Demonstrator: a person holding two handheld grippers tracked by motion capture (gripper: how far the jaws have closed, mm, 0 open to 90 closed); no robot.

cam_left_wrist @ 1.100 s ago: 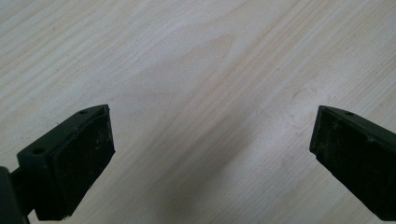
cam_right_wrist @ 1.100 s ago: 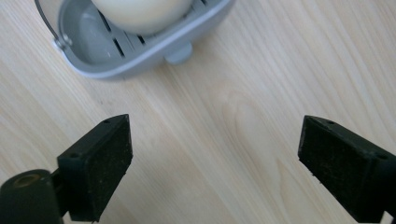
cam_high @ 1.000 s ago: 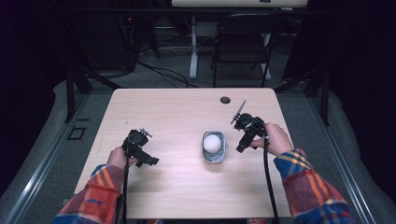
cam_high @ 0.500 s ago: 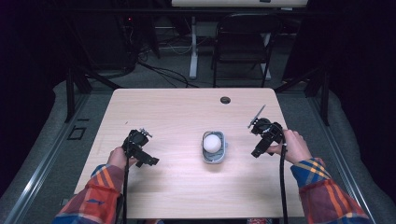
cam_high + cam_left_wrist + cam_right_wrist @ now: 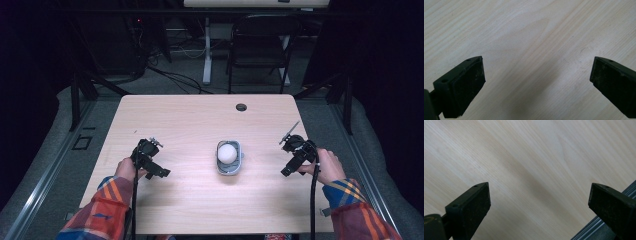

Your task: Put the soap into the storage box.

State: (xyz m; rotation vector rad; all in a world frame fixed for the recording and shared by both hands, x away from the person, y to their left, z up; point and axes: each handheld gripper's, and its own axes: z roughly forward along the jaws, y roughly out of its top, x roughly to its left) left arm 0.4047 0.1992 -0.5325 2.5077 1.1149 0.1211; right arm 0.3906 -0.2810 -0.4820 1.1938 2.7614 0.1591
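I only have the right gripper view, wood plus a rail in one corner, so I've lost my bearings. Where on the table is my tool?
Observer: The right tool is near the right edge of the table as the high view shows it. Its jaws have just been opening, with nothing between them.
Operator: Anything near it to pick up?
Observer: A white ball sits in a grey cup at mid-table, to the left of your tool and well apart from it.
Operator: And the other tool?
Observer: The left tool is on the far side of the cup, open and empty over bare wood.
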